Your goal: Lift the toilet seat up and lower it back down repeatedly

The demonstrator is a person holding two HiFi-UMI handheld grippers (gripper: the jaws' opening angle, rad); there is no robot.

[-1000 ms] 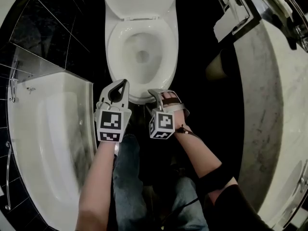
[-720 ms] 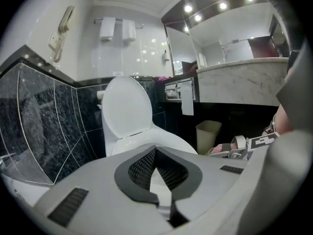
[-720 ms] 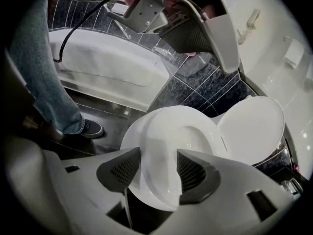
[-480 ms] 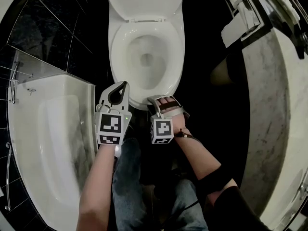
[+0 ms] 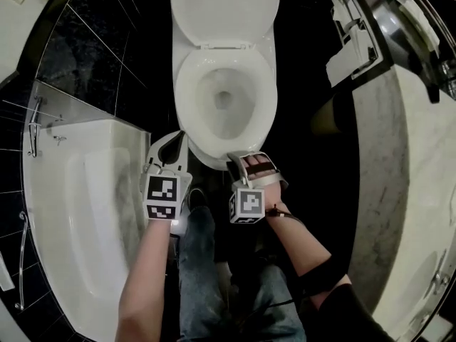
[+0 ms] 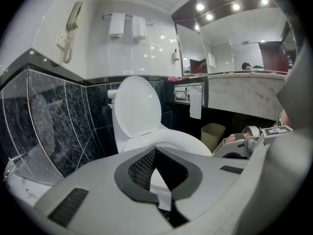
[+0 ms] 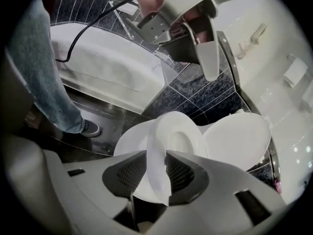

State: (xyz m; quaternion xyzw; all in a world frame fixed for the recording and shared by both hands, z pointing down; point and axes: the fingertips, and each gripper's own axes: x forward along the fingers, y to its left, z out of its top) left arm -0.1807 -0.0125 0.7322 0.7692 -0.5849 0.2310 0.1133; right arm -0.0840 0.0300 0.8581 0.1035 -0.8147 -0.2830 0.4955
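Note:
The white toilet (image 5: pixel 225 144) has its lid (image 5: pixel 226 9) upright against the back and its seat (image 5: pixel 187 91) low over the bowl. My right gripper (image 5: pixel 239 159) is at the seat's front edge; its jaws have just been closing. In the right gripper view the seat rim (image 7: pixel 159 146) stands between the pads (image 7: pixel 178 173), which press on both its faces, and the front sits slightly off the bowl. My left gripper (image 5: pixel 174 142) hovers shut and empty, just left of the bowl's front. In the left gripper view the lid (image 6: pixel 138 106) stands ahead, beyond the closed jaws.
A white bathtub (image 5: pixel 78 212) with a glass panel (image 5: pixel 85 105) lies at the left. A marble counter (image 5: pixel 406 177) curves along the right, with a small bin (image 6: pixel 212 133) and toilet paper (image 6: pixel 195 104) beside the toilet. The person's legs and a shoe (image 7: pixel 88 129) stand on the dark floor.
The right gripper's jaws have narrowed onto the seat's front rim. Both grippers sit lower in the head view and the toilet has shifted to the right in it.

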